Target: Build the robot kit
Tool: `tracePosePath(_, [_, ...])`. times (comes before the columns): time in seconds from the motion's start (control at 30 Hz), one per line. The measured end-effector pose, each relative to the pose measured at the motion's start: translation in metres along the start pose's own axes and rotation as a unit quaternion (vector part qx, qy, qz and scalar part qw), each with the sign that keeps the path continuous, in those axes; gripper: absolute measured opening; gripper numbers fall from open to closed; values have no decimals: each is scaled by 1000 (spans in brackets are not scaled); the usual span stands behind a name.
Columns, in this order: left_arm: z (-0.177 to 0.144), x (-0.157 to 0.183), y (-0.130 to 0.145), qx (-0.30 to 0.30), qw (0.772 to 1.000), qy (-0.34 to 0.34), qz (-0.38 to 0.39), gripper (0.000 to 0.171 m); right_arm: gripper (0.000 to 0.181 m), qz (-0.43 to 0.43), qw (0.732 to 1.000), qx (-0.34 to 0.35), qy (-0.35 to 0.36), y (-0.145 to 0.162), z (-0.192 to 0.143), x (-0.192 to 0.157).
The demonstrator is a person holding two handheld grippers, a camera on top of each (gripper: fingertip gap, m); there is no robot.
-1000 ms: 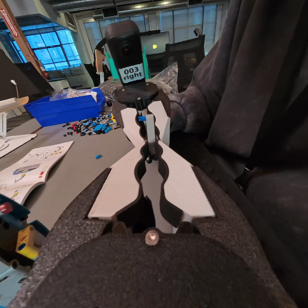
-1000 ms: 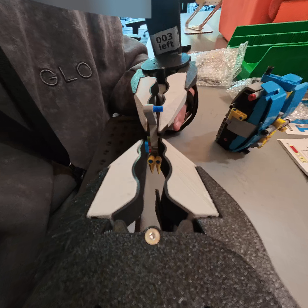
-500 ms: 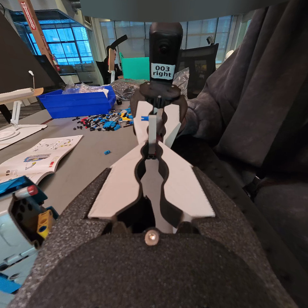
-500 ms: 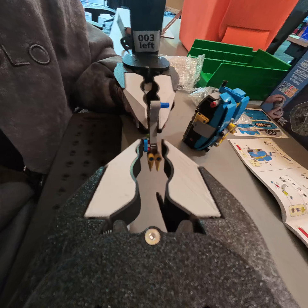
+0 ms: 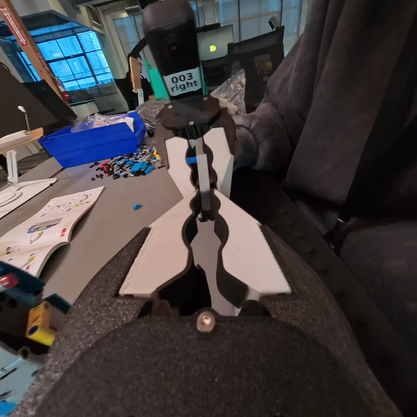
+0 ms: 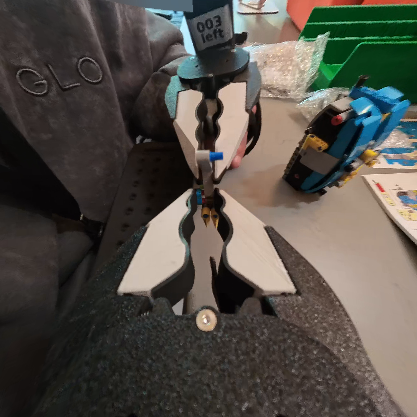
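Note:
My left gripper point(image 5: 205, 194) and right gripper point(image 6: 205, 191) point at each other, tip to tip, in front of a person in a grey sweatshirt point(image 6: 67, 112). Both are shut on one small brick assembly held between them. Its grey beam point(image 6: 205, 169) stands up from the tips with a blue pin point(image 6: 216, 155) at the top. Two yellow pointed pieces point(image 6: 209, 217) hang below, beside a small blue piece point(image 6: 198, 196). In the left wrist view the beam point(image 5: 204, 178) and its dark lower end point(image 5: 204, 217) show, and the yellow pieces are hidden.
A blue and black brick vehicle point(image 6: 345, 144) stands on the grey table point(image 6: 316, 248) right of the grippers. Open instruction booklets point(image 5: 45, 225) point(image 6: 394, 203), a pile of loose bricks point(image 5: 130, 164), one stray blue piece point(image 5: 137, 206), a blue bin point(image 5: 94, 142), green bins point(image 6: 365, 33) and plastic bags point(image 6: 288, 63) lie around. The tips of both grippers are at nearly the same place.
Both grippers swung together with the assembly half a second ago and have swung back to about where they were one second ago. Both grips are unchanged.

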State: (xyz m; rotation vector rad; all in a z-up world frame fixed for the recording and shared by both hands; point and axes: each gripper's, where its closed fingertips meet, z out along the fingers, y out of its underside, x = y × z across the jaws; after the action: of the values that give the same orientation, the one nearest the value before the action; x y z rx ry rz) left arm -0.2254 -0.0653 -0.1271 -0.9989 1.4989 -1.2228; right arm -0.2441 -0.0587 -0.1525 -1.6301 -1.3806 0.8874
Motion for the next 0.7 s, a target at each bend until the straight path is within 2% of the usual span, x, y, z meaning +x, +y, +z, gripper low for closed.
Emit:
tracePosePath(0.1, [0, -1, 0, -1, 1000, 2, -11, 7, 14, 14, 1000, 12, -13, -1, 2, -1])
tracePosePath(0.17, [-2, -8, 0, -1, 1000, -11, -6, 7, 15, 5, 1000, 14, 13, -2, 2, 7])
tracePosePath(0.27, [-8, -25, -8, 35, 997, -29, -59, 7, 16, 6, 997, 58, 55, -13, -7, 22])
tracePosePath(0.33, [-13, -31, -15, 63, 993, -25, -93, 7, 34, -7, 991, 85, 101, -17, -12, 35])
tracePosePath(0.37, [-14, -32, -18, 77, 991, -23, -103, 7, 37, 3, 991, 86, 101, -15, -12, 37])
tracePosePath(0.47, [-16, -32, -23, 96, 990, -26, -97, 7, 46, 48, 995, 76, 43, -10, -4, 28])
tracePosePath(0.5, [-15, -30, -24, 100, 991, -23, -91, 7, 42, 54, 995, 80, 28, -12, -4, 23])
tracePosePath(0.57, [-12, -26, -21, 89, 992, -16, -86, 7, 21, 43, 994, 101, 20, -19, -10, 19])
tracePosePath(0.7, [-8, -24, -15, 71, 992, -4, -107, 8, 19, 56, 996, 74, 10, -12, -8, 16])
